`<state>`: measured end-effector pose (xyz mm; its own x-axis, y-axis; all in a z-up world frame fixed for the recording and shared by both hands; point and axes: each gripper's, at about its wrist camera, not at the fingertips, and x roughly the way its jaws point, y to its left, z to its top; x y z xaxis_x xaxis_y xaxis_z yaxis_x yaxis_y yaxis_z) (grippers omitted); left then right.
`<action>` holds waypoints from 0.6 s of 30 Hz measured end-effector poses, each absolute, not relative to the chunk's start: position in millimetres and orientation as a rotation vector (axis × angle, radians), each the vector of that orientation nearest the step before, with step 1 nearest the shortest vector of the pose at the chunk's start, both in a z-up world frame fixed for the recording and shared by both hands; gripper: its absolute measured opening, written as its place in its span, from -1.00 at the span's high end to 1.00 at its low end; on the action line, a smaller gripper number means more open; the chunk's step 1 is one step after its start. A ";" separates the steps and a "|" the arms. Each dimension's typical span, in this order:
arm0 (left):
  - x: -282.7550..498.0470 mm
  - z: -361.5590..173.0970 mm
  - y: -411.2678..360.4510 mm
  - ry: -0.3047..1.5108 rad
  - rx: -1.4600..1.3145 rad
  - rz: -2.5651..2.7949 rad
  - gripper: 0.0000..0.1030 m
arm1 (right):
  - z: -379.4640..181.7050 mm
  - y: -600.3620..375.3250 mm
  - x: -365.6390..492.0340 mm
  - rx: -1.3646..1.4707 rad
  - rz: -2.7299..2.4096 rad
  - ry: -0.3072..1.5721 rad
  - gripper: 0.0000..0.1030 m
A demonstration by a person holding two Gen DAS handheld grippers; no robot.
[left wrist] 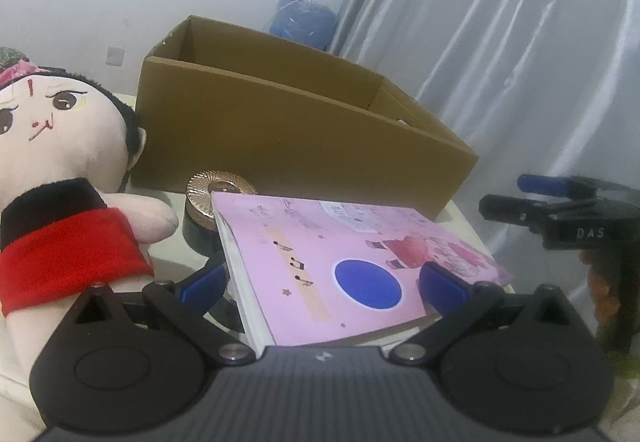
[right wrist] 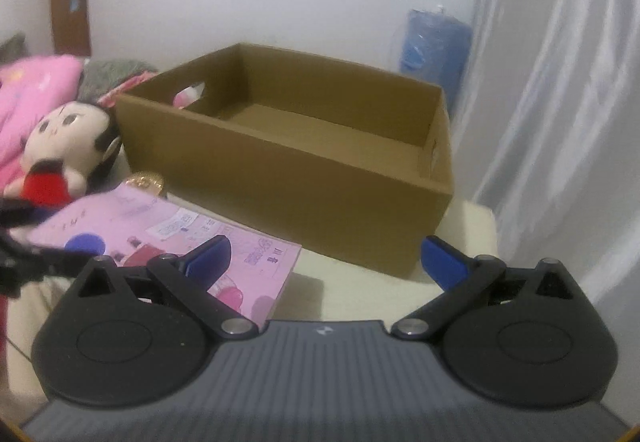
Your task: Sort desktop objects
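Across the lower middle of the left wrist view lies the pink book, tilted, its page edge facing lower left and its near end raised between the blue pads of the left gripper. One pad sits against the page edge on the left, the other over the cover on the right, so the claw appears clamped on the book across its width, though the contact on the right pad is partly hidden. Behind it, filling the centre of the frame, stands the open cardboard box, which looks like the place for sorted things. A plush doll leans at the left edge, and a round gold-topped lid on a dark jar peeks out just beyond the book's far corner.

At the right edge of that view the right gripper hangs off the table side. From its own camera, the right gripper shows its pads spread wide with nothing between them, released, above the cream tabletop near the box front.

By my judgement the book is stiff but thin enough to flex, moderately heavy, with a glossy cover that could slide under smooth pads. Gripping across the page block near the spine side gives the firmest hold; held by one end, it will sag and want to pivot.
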<state>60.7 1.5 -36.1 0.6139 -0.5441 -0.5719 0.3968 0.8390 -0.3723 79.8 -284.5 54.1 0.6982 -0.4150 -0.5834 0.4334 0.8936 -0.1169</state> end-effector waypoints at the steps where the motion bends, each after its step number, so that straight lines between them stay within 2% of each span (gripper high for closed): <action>1: 60.8 -36.3 1.7 0.730 -0.217 -0.556 -1.00 | 55.4 -283.0 77.3 0.021 -0.471 0.630 -0.98; 6: 61.4 -37.1 2.3 0.734 -0.214 -0.567 -1.00 | 52.1 -284.5 59.4 0.089 -0.372 0.527 -0.98; 10: 62.0 -36.8 0.4 0.744 -0.204 -0.561 -1.00 | 39.8 -285.4 63.2 0.144 -0.397 0.545 -0.94; 18: 59.3 -37.6 -6.7 0.766 -0.165 -0.550 -1.00 | 8.3 -302.1 75.0 0.368 -0.325 0.604 -0.42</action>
<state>59.3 -6.7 -37.6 0.5884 -0.5278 -0.6126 0.4110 0.8476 -0.3355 75.0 -302.1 8.3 0.7765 -0.1880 -0.6014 0.3990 0.8854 0.2385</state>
